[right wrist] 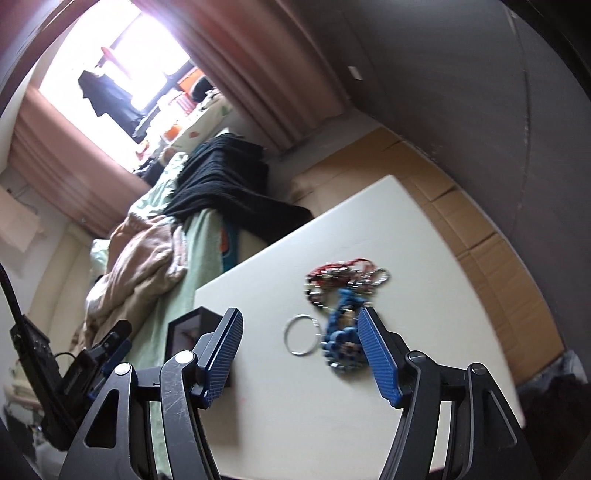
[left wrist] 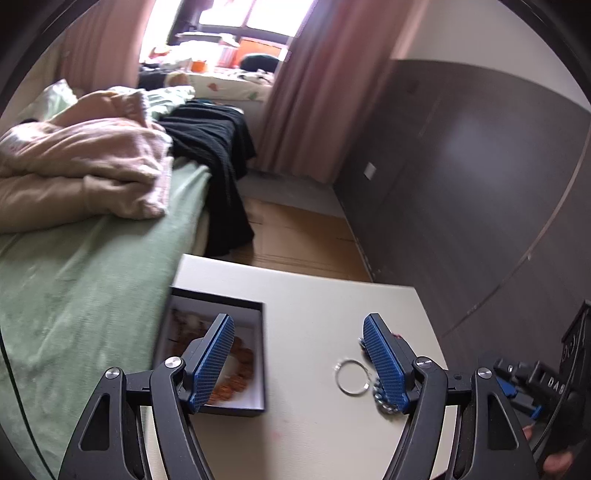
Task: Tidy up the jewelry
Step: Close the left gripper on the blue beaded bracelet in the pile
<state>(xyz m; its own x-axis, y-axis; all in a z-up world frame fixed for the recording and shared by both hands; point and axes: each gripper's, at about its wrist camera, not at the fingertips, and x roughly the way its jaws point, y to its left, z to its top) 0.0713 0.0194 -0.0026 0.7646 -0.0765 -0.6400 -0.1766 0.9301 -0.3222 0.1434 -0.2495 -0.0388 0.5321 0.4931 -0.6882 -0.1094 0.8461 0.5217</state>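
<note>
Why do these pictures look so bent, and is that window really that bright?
Left wrist view: a fisheye lens bows the grey wall and darkens the corners; the window is glary, and the black box is smeared by motion. Right wrist view: the window is blown out to white, the table edge curves, and the jewelry pile is slightly blurred.

Right gripper [right wrist: 299, 347] agape, jewelry pile [right wrist: 341, 295] (tangled) — white table [right wrist: 295, 406]

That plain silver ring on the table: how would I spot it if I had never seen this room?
Find the white table beside the green bed. Between the black box at the bed side and the tangled pile of jewelry lies the silver ring. It alone is a bare, thin metal hoop, with no beads or colour.
</note>
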